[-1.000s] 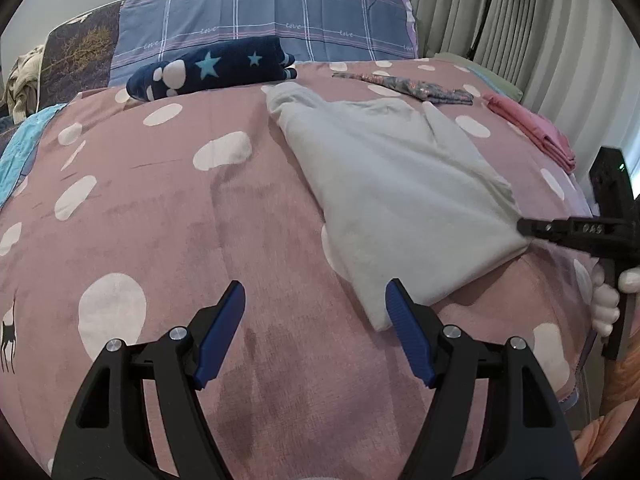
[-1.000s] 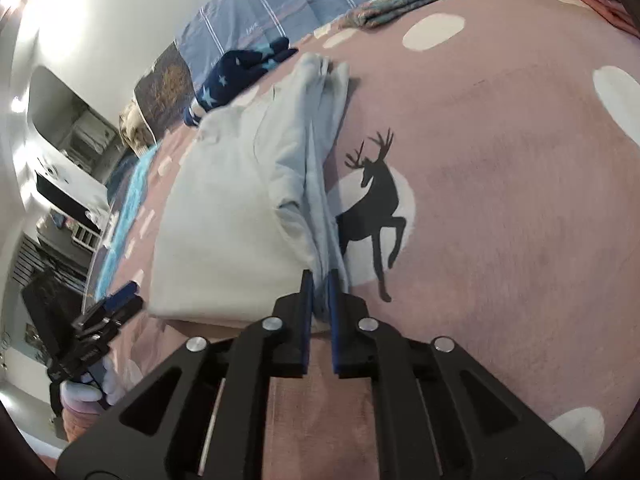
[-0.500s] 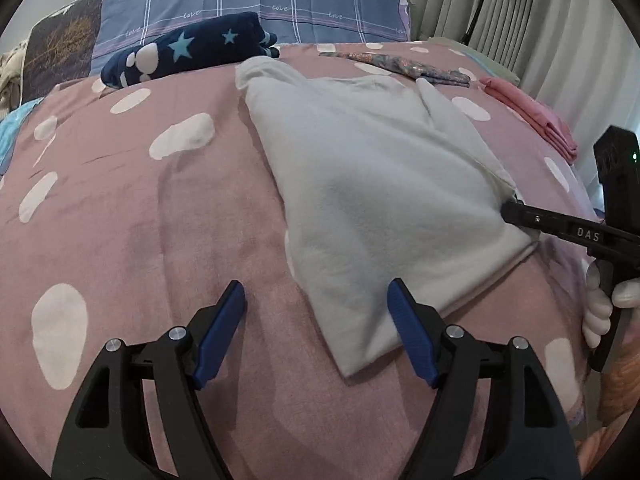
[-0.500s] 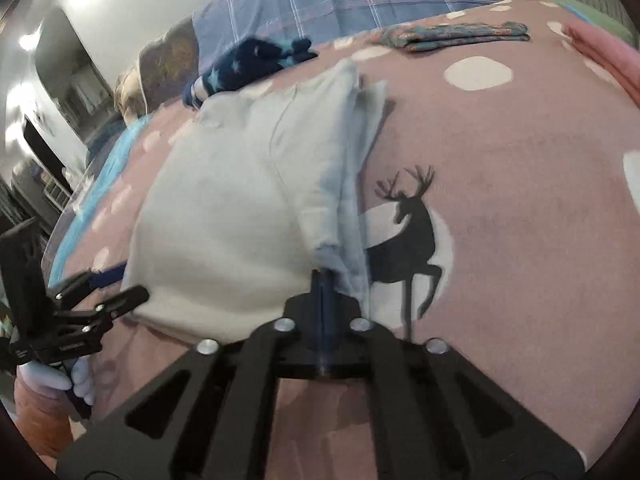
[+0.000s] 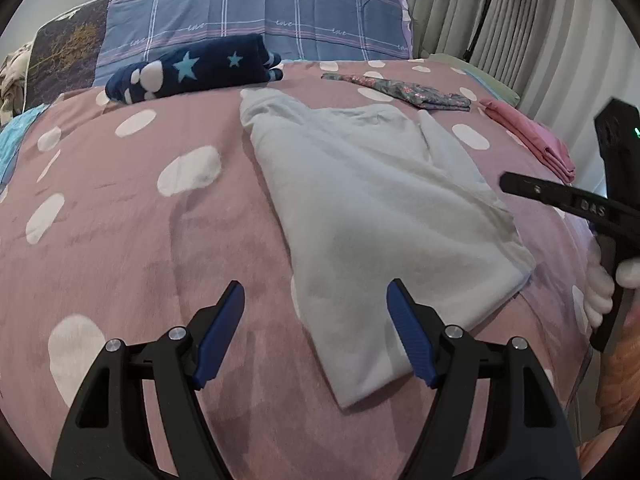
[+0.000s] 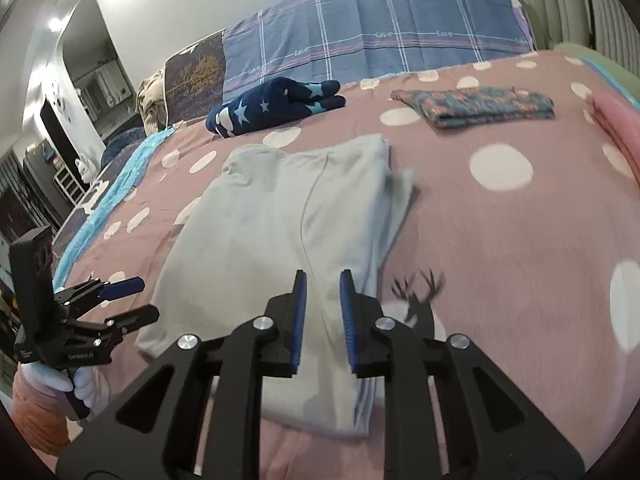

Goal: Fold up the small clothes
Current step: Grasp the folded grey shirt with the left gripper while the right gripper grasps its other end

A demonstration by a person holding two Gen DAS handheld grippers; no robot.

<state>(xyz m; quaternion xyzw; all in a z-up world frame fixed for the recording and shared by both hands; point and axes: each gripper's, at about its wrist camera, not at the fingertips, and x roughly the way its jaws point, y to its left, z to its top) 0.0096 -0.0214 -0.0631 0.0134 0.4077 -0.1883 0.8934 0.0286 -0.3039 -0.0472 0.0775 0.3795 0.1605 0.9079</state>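
Note:
A pale grey garment lies folded lengthwise and flat on the pink dotted bedspread. My left gripper is open above the bedspread, with the garment's near left edge showing between its blue pads, untouched. In the right wrist view the same garment spreads away from my right gripper. Its jaws are opening, a narrow gap apart, and they hover just over the near hem with nothing pressed between the pads. The right gripper also shows at the garment's right edge, held by a gloved hand.
A navy star-print garment lies near the plaid pillow. A folded patterned cloth and a folded pink cloth sit at the far right. Curtains hang beyond the bed. A deer print marks the bedspread beside the garment.
The right gripper, shut on the garment's edge, has parted its jaws, let go, rolled level and lifted. The left gripper slid toward the garment's near corner, still open.

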